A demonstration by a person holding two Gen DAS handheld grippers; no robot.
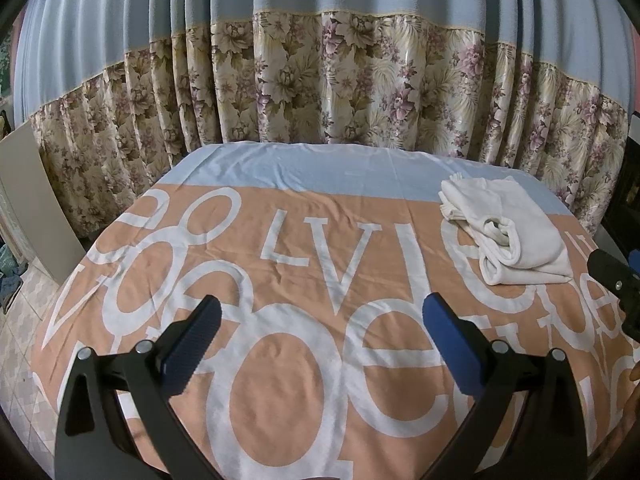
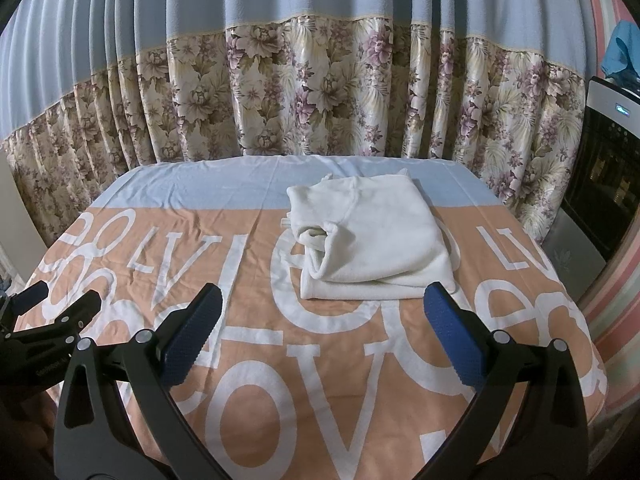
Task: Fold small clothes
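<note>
White folded garment (image 2: 370, 232) lying on the printed sheet (image 2: 248, 380), both grippers apart from it and holding nothing.

Folded into a thick, rough rectangle with a rolled edge toward the cameras, the garment (image 1: 508, 228) sits toward the far right part of the covered surface, across the line where the sheet's peach lettered area meets its pale blue far band. The right gripper (image 2: 323, 334) hovers just short of the garment's near edge, its blue-padded fingers (image 2: 450, 334) spread wide. The left gripper (image 1: 322, 344) hangs over the middle of the sheet, well left of the garment, fingers equally wide. A floral curtain (image 2: 320, 92) hangs behind the far edge.
</note>
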